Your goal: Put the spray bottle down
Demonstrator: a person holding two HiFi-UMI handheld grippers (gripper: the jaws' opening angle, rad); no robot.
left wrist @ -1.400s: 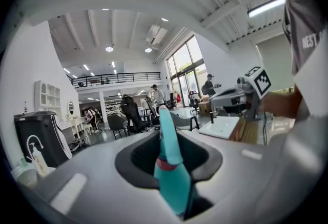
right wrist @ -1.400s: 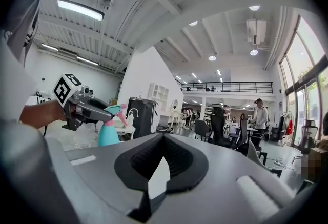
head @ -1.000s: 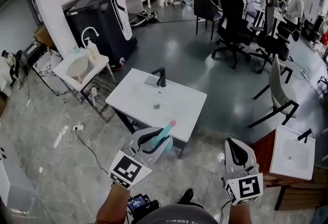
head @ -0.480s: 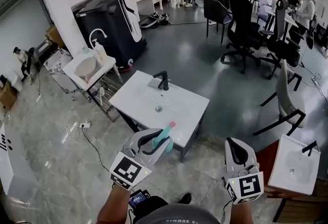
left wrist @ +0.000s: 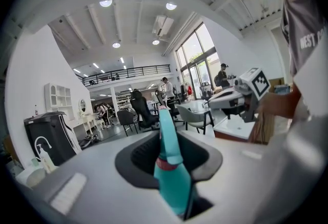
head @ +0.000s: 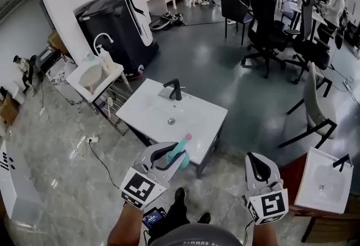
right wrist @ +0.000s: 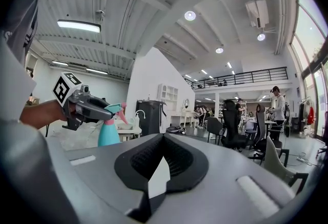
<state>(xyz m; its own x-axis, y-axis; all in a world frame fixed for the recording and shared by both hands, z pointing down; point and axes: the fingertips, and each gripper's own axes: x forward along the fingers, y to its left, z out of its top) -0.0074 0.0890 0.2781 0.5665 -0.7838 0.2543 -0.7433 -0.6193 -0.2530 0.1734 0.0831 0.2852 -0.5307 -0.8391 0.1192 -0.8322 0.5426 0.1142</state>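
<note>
Two handheld grippers, one bottle.

Head view: the left gripper [head: 170, 155] is clamped on a teal spray bottle [head: 180, 152]. The bottle's pink nozzle is seen against the near edge of a white sink basin [head: 147, 105]. The right gripper [head: 258, 167] is held well apart at the right, jaws together, nothing carried.

Left gripper view: the jaws are set partly apart and pressed on both flanks of the bottle's body. The neck and spray head project forward.

Right gripper view: the pads are met at the tips, with nothing between them. The bottle is seen at left, held aloft in the other gripper.
</note>
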